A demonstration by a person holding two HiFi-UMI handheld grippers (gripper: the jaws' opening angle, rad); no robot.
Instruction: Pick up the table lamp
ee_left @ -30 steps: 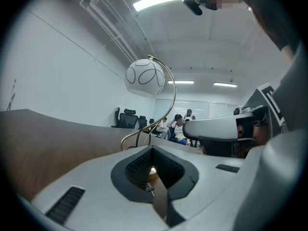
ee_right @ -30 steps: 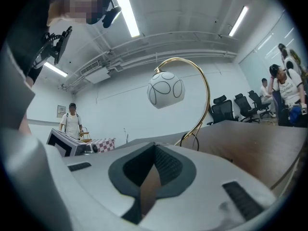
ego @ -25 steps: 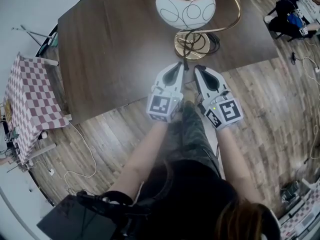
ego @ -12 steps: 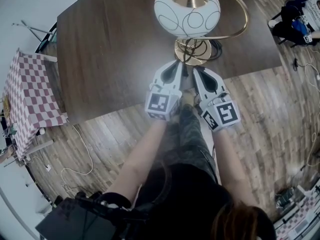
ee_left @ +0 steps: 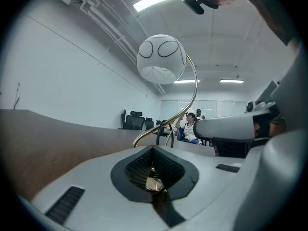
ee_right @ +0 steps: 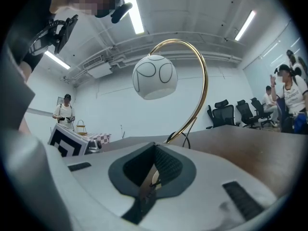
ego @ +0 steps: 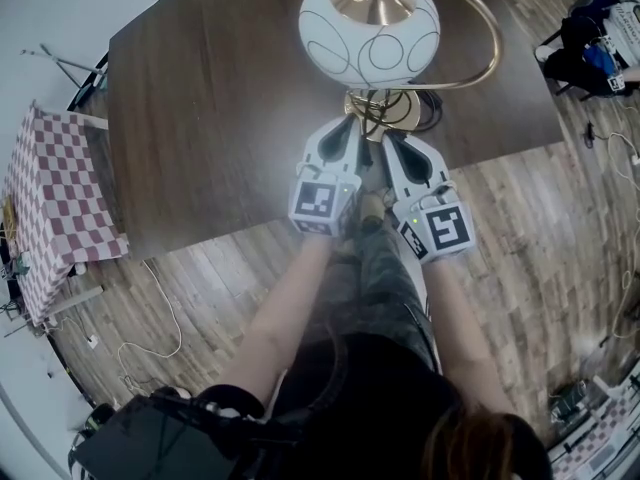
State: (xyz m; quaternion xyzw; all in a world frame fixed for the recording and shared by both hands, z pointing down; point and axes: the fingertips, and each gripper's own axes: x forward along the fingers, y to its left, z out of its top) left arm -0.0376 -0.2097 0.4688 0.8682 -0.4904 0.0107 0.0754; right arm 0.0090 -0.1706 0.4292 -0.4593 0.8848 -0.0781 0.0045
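Lamp: lamp (ego: 370,38) stands on table (ego: 200,118), close to the near edge, just ahead of both grippers.
Left gripper: left gripper (ego: 351,125) clenched tight, nothing btw the jaws; tip just short of base (ego: 397,118).
Right gripper: right gripper (ego: 387,139) likewise clamped to and empty; tip near the base, beside the left one.
Build: white globe (ee_right: 155,77) hangs from a thin gold stem (ee_right: 206,83) that arcs up from the round gold base.
Weight: prob. top-heavy. Base looks like metal & the heaviest part.
Fragility: globe is likely glass, so no knocks & no squeeze.
Stiffness: stem rigid but slim; globe may sway if the lamp is jerked.
Surface: polished metal, slick for pads. Globe is too wide & smooth to pinch.
Hold: one gripper low on the stem where it leaves the base, the other on the base rim or higher up the stem to stop tilt. Jaws must open first.
Cord: dark cord (ego: 432,96) lies coiled behind the base and may drag or snag on a lift. Where it runs from there I can't tell.
Edges: table edge passes under the gripper bodies; little table btw that edge & the base.
Room: wide bare table to the left & beyond the lamp, nothing overhead in the way. Checked cloth (ego: 55,208) well apart at left, people (ego: 595,28) well apart at right.
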